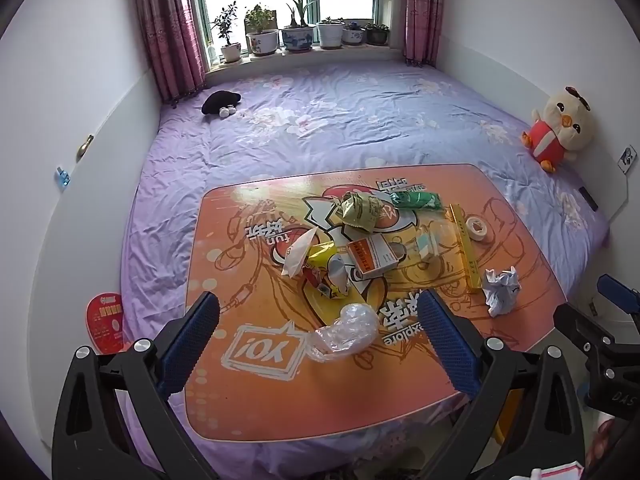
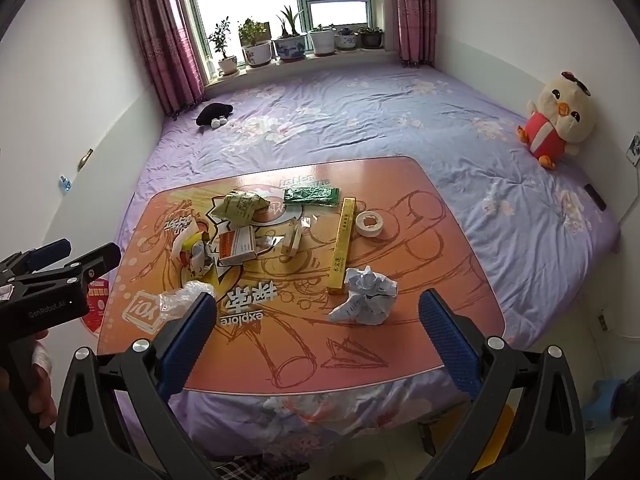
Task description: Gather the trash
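Left wrist view: I hold the left hand-held gripper [image 1: 320,328] above the near edge of the orange printed tabletop [image 1: 256,400], fingers spread wide and gripping nothing. A crumpled clear plastic wrap [image 1: 344,332] lies on the tabletop between the two fingertips, touching neither. Beyond it sits a cluster of trash: a white tissue [image 1: 298,254], a yellow wrapper [image 1: 322,254], an orange-and-white medicine box [image 1: 372,258] and a crumpled olive-green packet [image 1: 358,208]. A green packet [image 1: 416,199] lies at the far side, near a long yellow box [image 1: 464,248] and a roll of white tape [image 1: 480,228]. A crumpled white paper ball [image 1: 500,290] rests near the right edge.

Right wrist view: I hold the right hand-held gripper [image 2: 318,330] over the near edge as well, fingers apart and empty. The paper ball [image 2: 366,296] lies on the tabletop between the fingertips, just beyond them. The left hand-held gripper [image 2: 80,258] shows at the left border. The tabletop stands on a bed with a purple floral sheet [image 2: 360,128]; a plush chick toy [image 2: 558,118] leans against the right wall.
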Motion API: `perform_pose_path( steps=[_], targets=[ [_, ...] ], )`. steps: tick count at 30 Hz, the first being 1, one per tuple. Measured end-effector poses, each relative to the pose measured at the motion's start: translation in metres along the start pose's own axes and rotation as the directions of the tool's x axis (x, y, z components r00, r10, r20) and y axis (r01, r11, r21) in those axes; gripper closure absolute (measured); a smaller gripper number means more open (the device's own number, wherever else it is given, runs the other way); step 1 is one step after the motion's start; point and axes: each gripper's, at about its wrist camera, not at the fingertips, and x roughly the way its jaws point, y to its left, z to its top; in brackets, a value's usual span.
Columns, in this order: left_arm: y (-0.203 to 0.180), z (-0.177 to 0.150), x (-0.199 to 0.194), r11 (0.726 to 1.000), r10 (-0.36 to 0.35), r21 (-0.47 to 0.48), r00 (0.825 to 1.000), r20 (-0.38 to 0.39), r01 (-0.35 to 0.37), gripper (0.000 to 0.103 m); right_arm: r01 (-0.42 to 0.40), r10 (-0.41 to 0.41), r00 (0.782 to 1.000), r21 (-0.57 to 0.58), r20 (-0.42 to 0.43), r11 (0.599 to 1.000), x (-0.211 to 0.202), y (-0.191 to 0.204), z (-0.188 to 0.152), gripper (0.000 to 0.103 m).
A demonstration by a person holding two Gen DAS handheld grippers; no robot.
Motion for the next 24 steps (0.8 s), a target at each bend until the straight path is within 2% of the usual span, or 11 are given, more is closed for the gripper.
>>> perform_pose_path(
  steps=[24],
  targets=[
    [-0.0039,-0.0038,0.002,1.0,-0.001,0.0,1.0,-0.01,0.001,0.005,-0.005,0.005,1.0,0.007,0.0,1.0,-0.0017,-0.0036,-0.003,0.003]
  ],
)
